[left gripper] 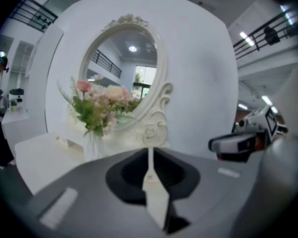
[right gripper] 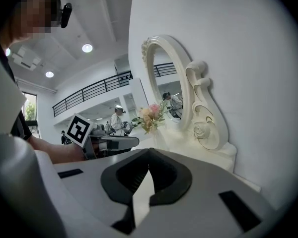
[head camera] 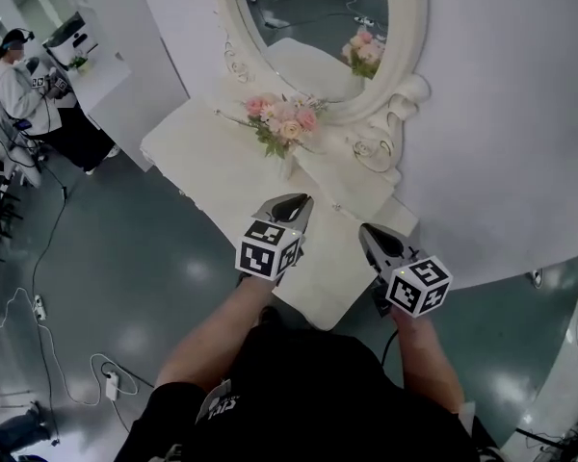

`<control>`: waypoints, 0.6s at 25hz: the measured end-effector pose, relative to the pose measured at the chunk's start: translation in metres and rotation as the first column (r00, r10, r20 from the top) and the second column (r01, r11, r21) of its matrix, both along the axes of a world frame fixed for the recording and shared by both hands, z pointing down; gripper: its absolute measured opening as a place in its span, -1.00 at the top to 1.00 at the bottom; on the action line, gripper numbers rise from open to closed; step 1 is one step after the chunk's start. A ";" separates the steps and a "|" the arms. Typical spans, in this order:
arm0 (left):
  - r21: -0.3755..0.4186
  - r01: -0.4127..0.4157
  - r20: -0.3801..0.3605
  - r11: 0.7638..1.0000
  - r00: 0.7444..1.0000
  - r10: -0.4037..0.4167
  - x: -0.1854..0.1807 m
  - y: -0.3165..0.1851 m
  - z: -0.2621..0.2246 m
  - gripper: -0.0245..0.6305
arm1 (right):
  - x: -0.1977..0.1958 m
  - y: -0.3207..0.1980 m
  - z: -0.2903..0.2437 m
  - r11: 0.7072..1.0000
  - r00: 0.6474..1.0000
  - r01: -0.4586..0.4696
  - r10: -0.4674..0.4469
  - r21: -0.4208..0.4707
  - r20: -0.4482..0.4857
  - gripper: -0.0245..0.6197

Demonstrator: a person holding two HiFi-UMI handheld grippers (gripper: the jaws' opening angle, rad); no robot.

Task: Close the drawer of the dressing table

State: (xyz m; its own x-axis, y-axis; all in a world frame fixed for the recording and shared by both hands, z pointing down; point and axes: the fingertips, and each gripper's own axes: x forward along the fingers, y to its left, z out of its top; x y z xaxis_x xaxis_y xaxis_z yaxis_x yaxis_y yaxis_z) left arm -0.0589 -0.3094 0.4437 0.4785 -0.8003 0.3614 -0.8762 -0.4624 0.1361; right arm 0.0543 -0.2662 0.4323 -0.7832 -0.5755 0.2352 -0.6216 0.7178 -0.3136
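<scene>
Left gripper [head camera: 291,205]: held above the near end of the dressing table [head camera: 222,176]; its jaws are brought together and nothing is carried between them.
Right gripper [head camera: 371,239]: held just beside the left one; its jaws are likewise pressed together and empty.
Drawer: no projecting drawer front is seen in any view. The table's front face is hidden under the tabletop edge, so the drawer is judged to be pushed in, though this cannot be confirmed.
Step in hand: if the drawer stands proud, a square, even push with closed jaws on the middle of its front is advised, so that it is not skewed on its runners.
Edges: the tabletop's near corner lies close below both grippers and should be cleared. The flowers [head camera: 284,123] and mirror frame [head camera: 409,94] are set well back.
Open room: free floor is found to the left. The wall [head camera: 520,114] is close on the right.
</scene>
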 end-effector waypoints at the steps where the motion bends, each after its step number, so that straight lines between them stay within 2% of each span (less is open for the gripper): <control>1: 0.003 0.003 -0.013 1.000 1.000 -0.003 -0.004 0.000 -0.006 0.82 | -0.003 -0.003 -0.003 1.000 1.000 -0.005 0.005 0.006 0.001 0.94; 8: 0.084 -0.002 0.007 0.996 1.000 0.002 -0.036 0.003 -0.041 0.85 | -0.017 -0.025 -0.035 0.992 0.996 -0.088 0.086 0.092 0.023 0.94; 15: 0.159 0.056 -0.004 0.986 0.998 -0.056 -0.078 0.007 -0.078 0.88 | -0.029 -0.020 -0.072 0.974 0.994 -0.110 0.104 0.197 0.038 0.95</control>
State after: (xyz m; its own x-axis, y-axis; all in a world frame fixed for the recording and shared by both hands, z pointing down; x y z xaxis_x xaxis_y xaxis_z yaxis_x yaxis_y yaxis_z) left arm -0.1364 -0.3023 0.3655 0.4317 -0.8729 0.2274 -0.9011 -0.4288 0.0646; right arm 0.0256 -0.2867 0.3603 -0.7192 -0.6893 0.0870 -0.6913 0.6974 -0.1891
